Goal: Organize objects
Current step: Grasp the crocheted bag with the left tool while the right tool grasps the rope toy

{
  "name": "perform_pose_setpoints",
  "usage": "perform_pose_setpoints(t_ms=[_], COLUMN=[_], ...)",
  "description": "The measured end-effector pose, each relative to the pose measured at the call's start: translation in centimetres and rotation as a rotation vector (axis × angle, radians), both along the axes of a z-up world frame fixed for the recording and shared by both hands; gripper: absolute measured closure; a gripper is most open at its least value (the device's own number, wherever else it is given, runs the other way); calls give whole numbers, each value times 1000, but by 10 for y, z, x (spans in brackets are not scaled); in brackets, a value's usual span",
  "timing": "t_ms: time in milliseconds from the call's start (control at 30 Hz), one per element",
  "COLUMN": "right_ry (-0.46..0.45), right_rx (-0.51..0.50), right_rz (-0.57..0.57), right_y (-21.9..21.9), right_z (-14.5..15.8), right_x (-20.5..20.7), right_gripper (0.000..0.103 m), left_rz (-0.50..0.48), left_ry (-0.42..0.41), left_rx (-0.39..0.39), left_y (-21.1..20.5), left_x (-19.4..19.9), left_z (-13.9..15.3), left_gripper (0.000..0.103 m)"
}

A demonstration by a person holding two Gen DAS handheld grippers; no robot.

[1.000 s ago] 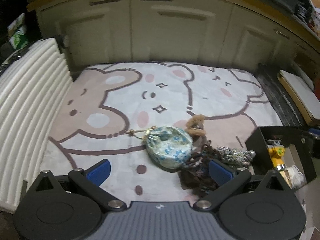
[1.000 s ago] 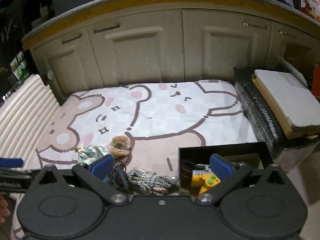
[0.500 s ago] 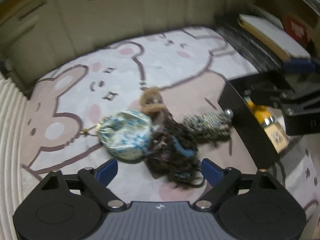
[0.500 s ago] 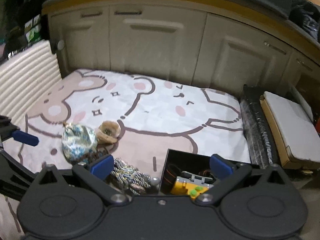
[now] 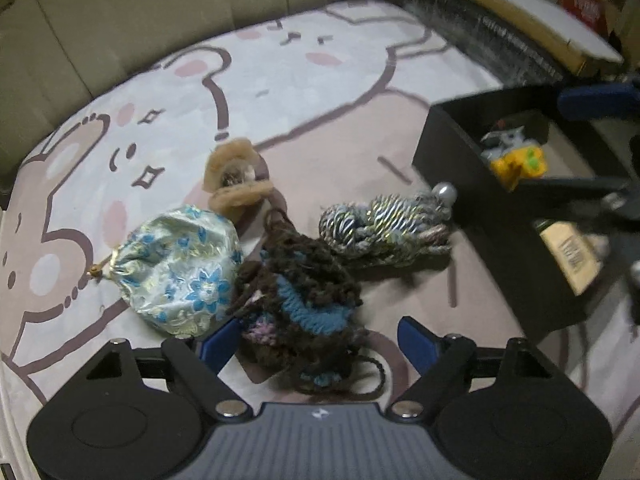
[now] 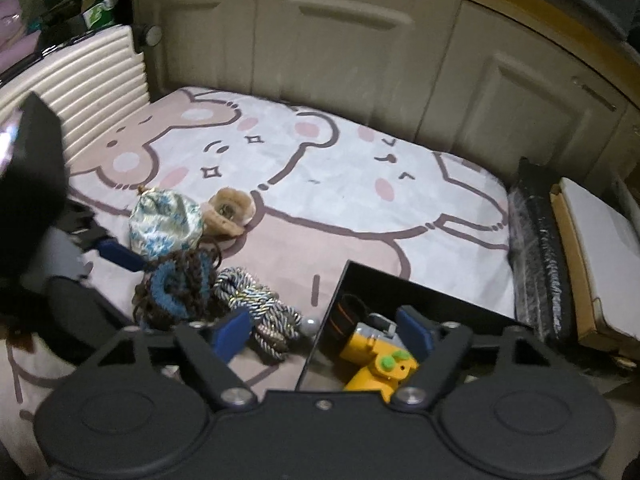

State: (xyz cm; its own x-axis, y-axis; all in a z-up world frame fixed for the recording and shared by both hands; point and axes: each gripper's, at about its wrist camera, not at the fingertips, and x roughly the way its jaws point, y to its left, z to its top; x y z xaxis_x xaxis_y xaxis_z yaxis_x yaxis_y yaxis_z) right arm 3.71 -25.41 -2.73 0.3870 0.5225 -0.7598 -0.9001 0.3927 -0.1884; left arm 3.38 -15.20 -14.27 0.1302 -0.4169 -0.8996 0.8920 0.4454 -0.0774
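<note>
One fuzzy crocheted pouch, twisted rope

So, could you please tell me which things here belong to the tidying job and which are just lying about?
Job:
- brown-and-blue crocheted yarn pouch
- pale blue floral satin pouch
- tan fuzzy ring
- silver-striped twisted rope bundle
- black open box

Lying about:
- bear-print play mat
- cream cabinet doors
- white ribbed panel
</note>
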Motion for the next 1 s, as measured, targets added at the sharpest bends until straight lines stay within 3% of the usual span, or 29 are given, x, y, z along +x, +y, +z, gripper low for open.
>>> perform_pose_setpoints(t_ms=[67,200,300,400,567,767,867,1000], right_ry=[-1,10,4,-6,-55,-130,-253,-347], right_rx=[-4,-17,-40,-56,-78,-179,-221,-310], right_rz=[31,98,151,197,276,369,429,513], right_y=[1,6,12,18,29,45,51,59], right_z=[-1,-5,-11,-17,-30,-57,-69,-88], right_x=[-2,-6,-11,-15,-25,-36,-46,-56], right_gripper=[36,46,47,47,48,49,42,41], left_rz=[3,26,43,57,49,38,44,60], left_ry=[-3,3,15,51,76,85,92,122], left_rx=[18,42,51,33,12,-3,-6,-6], left_y=[-4,-9,-6,2,12,24,30,37], left_x=[2,8,15,22,25,26,27,32], left_z=[-7,-14,-14,-11,-3,4,5,2], left_gripper=[18,39,53,58,61,62,62,62])
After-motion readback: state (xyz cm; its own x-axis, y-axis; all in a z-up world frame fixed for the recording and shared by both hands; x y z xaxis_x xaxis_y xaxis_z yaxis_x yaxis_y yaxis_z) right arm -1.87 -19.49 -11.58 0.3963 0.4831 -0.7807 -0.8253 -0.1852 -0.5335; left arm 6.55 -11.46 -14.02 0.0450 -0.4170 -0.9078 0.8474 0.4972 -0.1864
